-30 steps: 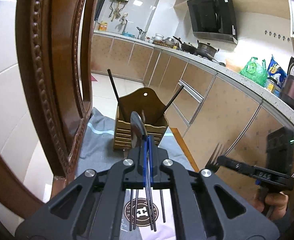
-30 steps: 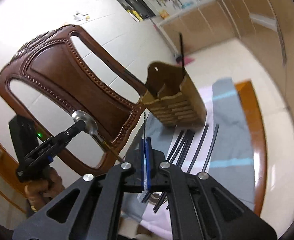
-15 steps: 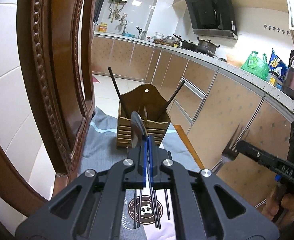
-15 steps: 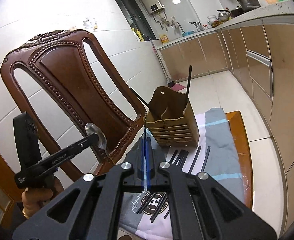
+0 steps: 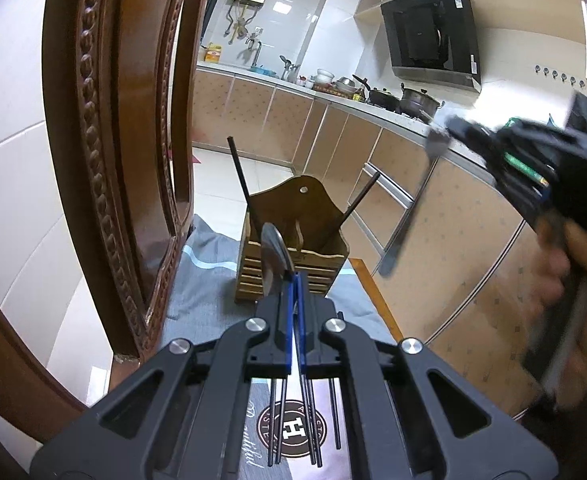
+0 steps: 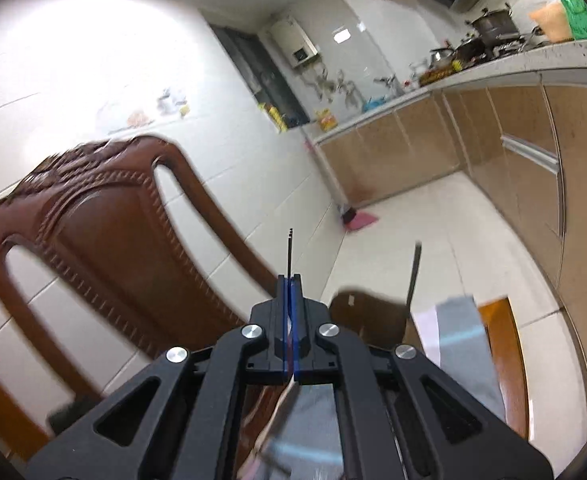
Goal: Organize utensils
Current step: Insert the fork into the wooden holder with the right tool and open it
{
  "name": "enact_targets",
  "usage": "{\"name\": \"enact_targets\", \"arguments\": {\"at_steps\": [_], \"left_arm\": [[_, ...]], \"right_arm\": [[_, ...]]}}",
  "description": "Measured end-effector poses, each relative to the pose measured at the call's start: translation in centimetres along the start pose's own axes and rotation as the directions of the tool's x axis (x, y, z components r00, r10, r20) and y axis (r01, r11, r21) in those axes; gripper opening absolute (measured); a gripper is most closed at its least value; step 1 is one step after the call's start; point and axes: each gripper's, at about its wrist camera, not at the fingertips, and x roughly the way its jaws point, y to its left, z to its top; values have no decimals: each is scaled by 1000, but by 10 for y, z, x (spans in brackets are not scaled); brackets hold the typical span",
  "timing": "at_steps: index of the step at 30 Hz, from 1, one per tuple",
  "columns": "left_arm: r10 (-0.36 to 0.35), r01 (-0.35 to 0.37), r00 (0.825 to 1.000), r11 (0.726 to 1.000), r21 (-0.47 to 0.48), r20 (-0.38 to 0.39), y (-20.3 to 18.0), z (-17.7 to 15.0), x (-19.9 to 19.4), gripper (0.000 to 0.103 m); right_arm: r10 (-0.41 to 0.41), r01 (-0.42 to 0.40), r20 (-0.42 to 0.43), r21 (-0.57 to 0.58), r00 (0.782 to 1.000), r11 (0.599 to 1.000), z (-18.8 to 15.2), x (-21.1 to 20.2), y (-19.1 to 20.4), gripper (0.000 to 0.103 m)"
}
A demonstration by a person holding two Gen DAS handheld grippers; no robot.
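Note:
A wooden utensil holder (image 5: 291, 258) stands on a grey cloth (image 5: 209, 280) and holds two black chopsticks (image 5: 240, 176). My left gripper (image 5: 292, 280) is shut on a metal spoon (image 5: 274, 258), its bowl up, just in front of the holder. My right gripper (image 6: 290, 280) is shut on a metal fork (image 6: 289, 252), tines up; in the left wrist view the right gripper (image 5: 449, 128) is raised high at the right with the fork handle (image 5: 407, 220) hanging down toward the holder. Several black chopsticks (image 5: 309, 424) lie on the cloth below my left gripper. The holder's top (image 6: 367, 312) shows blurred in the right wrist view.
A carved wooden chair back (image 5: 113, 160) stands close on the left, also in the right wrist view (image 6: 105, 240). Kitchen cabinets (image 5: 433, 216) and a counter with pots run along the right. The wooden table edge (image 6: 505, 360) shows beside the cloth.
My right gripper has swung upward and turned, so the fork now hangs handle-down above the holder's right side. My left gripper with the spoon has barely moved.

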Motion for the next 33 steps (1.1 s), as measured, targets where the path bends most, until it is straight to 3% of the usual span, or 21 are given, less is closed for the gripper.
{"name": "enact_targets", "arguments": {"at_steps": [6,12,21,22,26,28,30,32,33], "left_arm": [[5,-5,1000,1000,-18,0,7,3,5,2],[-4,4,1000,1000,-16,2,6,6,7,1],[-2,2,1000,1000,-22,5,9,6,9,1],[-5,5,1000,1000,-25,6,9,6,9,1],[-6,6,1000,1000,-21,9,8,5,9,1],[-2,2,1000,1000,-10,4,6,4,9,1],[10,-10,1000,1000,10,5,3,3,7,2],[16,-16,1000,1000,18,14,0,3,4,2],[11,-11,1000,1000,13,19,-1,5,1,1]], "right_arm": [[-13,11,33,52,999,999,2,56,-16,2],[-50,43,51,132,997,990,-19,93,-48,2],[-141,128,35,248,989,960,-79,85,-105,4],[-137,125,32,251,990,960,-81,80,-107,10],[-104,101,7,187,995,977,-91,28,-107,54],[-107,105,6,143,994,984,-102,-5,-104,69],[-99,99,-11,146,995,984,-116,-43,-105,74],[-57,64,-34,263,998,963,-123,-65,-111,87],[-31,35,-19,292,999,956,-124,-72,-111,89]]}}
